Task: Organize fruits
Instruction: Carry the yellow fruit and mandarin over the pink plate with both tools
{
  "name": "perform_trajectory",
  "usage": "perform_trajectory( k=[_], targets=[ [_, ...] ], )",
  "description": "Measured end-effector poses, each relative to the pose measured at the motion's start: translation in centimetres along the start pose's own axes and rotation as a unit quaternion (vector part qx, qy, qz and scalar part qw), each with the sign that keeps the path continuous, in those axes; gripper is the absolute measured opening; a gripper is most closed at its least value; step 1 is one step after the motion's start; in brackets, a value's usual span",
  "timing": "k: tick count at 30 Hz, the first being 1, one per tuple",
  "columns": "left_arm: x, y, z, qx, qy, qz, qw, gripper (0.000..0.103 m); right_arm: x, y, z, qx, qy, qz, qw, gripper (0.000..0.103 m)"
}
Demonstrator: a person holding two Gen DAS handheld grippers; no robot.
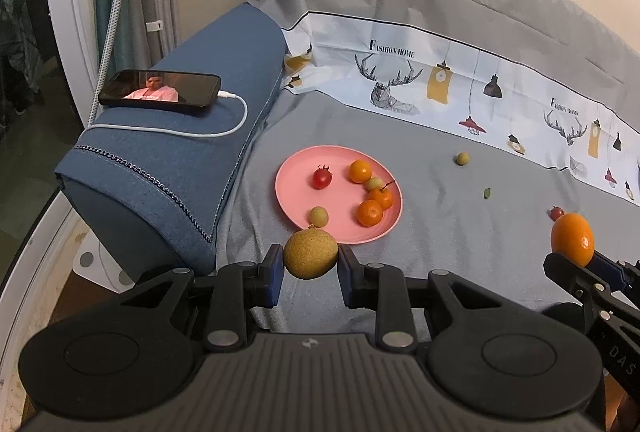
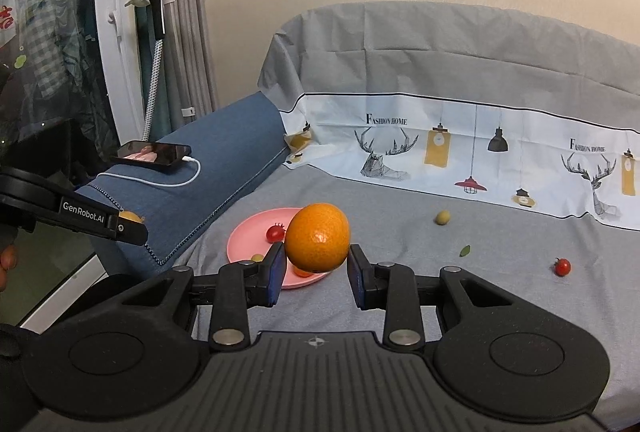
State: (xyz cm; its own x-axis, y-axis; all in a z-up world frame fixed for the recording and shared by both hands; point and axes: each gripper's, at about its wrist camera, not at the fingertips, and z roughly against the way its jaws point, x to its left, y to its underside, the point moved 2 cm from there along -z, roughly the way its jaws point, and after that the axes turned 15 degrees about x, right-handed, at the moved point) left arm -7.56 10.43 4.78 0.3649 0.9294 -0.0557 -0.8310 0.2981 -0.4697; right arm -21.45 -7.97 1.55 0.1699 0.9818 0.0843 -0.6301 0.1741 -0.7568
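My left gripper [image 1: 311,264] is shut on a tan, rough-skinned round fruit [image 1: 311,253], held above the sofa just before the near rim of a pink plate [image 1: 296,200]. The plate holds a cherry tomato [image 1: 321,177], three small oranges [image 1: 360,171] and two small greenish fruits [image 1: 319,216]. My right gripper [image 2: 317,264] is shut on an orange [image 2: 318,237], in the air to the right of the plate [image 2: 244,238]; the same orange [image 1: 573,238] shows at the right edge of the left wrist view. On the grey cover lie a greenish fruit [image 2: 443,217], a cherry tomato [image 2: 563,266] and a green leaf [image 2: 465,251].
A blue armrest [image 1: 192,152] rises left of the plate, with a phone [image 1: 160,88] and its white cable on top. The covered backrest [image 1: 440,4] runs behind, hung with a white printed cloth [image 2: 480,156]. A garment steamer [image 2: 154,4] and curtains stand at the left.
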Motion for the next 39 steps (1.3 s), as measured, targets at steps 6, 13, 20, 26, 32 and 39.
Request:
perform_trajectory(
  k=[6, 13, 20, 26, 32, 39],
  targets=[
    [-0.1, -0.1, -0.2, 0.001, 0.000, 0.001, 1.0000, 0.032, -0.1, -0.1, -0.1, 0.004, 0.000, 0.001, 1.000, 0.034],
    [0.1, -0.3, -1.0, 0.013, -0.001, 0.003, 0.9999, 0.032, -0.1, -0.2, -0.8, 0.015, -0.001, 0.000, 1.000, 0.034],
    [0.4, -0.7, -2.1, 0.025, -0.001, 0.005, 0.9997, 0.032, -0.1, -0.3, -1.9, 0.030, -0.001, -0.003, 1.000, 0.034],
    [0.8, -0.9, -3.6, 0.042, -0.002, 0.009, 0.9991, 0.032, 0.1, -0.4, -3.1, 0.047, -0.004, -0.002, 0.999, 0.034],
    [1.4, -2.1, -5.6, 0.058, -0.008, 0.012, 0.9982, 0.032, -0.1, -1.3, -5.1, 0.064, -0.004, 0.002, 0.998, 0.034],
    [1.8, -4.9, -8.2, 0.069, -0.014, 0.016, 0.9974, 0.032, -0.2, -3.3, -8.7, 0.078, -0.010, -0.003, 0.997, 0.034]
  ],
)
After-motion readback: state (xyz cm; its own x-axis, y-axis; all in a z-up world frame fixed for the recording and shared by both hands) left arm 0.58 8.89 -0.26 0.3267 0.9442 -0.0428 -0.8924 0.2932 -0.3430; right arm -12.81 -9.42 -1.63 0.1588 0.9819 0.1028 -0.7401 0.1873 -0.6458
